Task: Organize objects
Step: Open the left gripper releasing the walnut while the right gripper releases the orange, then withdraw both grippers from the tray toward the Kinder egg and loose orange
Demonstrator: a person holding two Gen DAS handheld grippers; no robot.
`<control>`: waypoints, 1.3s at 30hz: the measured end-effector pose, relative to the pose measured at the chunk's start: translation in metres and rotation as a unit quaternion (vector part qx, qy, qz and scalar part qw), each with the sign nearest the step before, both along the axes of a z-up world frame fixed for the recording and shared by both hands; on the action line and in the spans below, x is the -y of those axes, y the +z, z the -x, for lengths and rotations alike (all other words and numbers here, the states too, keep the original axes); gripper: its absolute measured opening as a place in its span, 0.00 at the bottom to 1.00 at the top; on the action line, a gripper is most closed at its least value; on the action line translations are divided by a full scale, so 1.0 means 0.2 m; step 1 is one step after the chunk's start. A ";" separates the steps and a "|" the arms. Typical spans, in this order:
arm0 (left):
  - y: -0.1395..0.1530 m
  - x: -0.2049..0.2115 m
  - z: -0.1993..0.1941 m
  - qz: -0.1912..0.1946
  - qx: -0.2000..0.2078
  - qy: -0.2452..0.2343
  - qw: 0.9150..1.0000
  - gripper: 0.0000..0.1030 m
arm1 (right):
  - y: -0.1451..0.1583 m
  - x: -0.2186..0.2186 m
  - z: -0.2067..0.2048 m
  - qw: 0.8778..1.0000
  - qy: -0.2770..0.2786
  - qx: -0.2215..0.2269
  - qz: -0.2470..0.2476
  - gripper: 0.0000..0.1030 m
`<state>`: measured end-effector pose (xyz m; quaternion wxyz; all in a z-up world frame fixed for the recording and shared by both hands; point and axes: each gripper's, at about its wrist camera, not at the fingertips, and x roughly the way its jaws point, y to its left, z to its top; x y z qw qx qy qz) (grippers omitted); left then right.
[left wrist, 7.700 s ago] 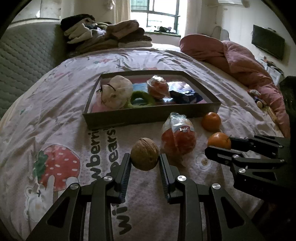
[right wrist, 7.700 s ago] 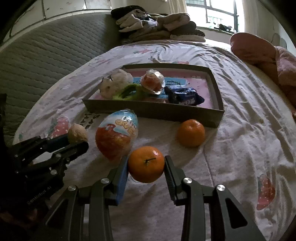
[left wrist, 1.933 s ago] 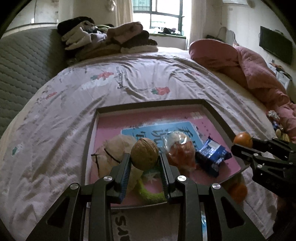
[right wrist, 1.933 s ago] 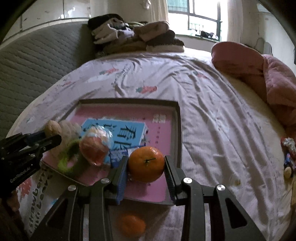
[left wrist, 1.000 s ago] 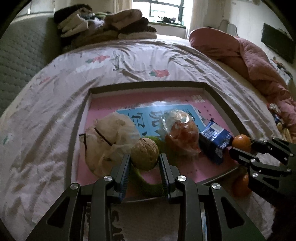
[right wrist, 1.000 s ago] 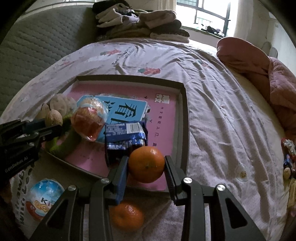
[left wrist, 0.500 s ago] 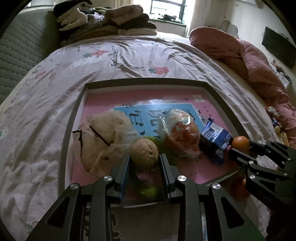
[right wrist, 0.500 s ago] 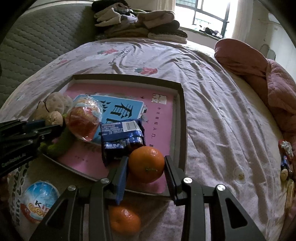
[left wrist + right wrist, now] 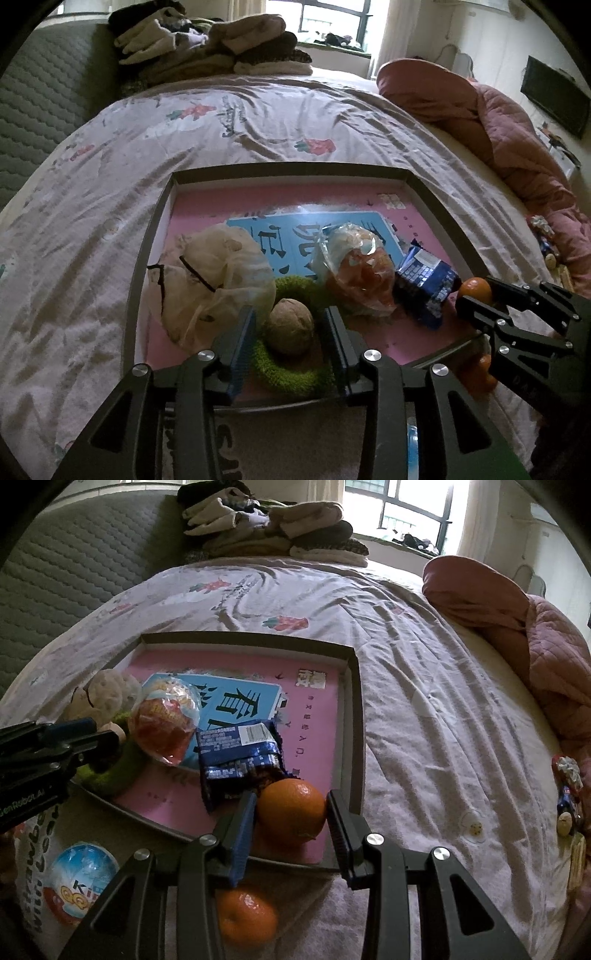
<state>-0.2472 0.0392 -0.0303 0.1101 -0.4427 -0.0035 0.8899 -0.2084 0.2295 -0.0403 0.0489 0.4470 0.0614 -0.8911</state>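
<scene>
Left tool point(image 9: 290, 328) is opening, pads clear of the walnut point(image 9: 290, 325) lying in the green ring point(image 9: 284, 373) at the tray's point(image 9: 146, 266) six o'clock; lift straight out. Right tool point(image 9: 291, 814) clamps the orange point(image 9: 291, 810); release low.

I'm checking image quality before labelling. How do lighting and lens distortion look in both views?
Left wrist view: window blown out, bed curved by the fisheye, corners black. Right wrist view: window overexposed too, tray rim bowed, orange sharp, near foreground dim.
</scene>
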 end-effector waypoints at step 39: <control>0.31 0.06 -0.26 0.004 -0.084 0.018 0.996 0.72 | 0.29 -0.03 -0.14 0.992 -0.003 -0.119 0.032 0.59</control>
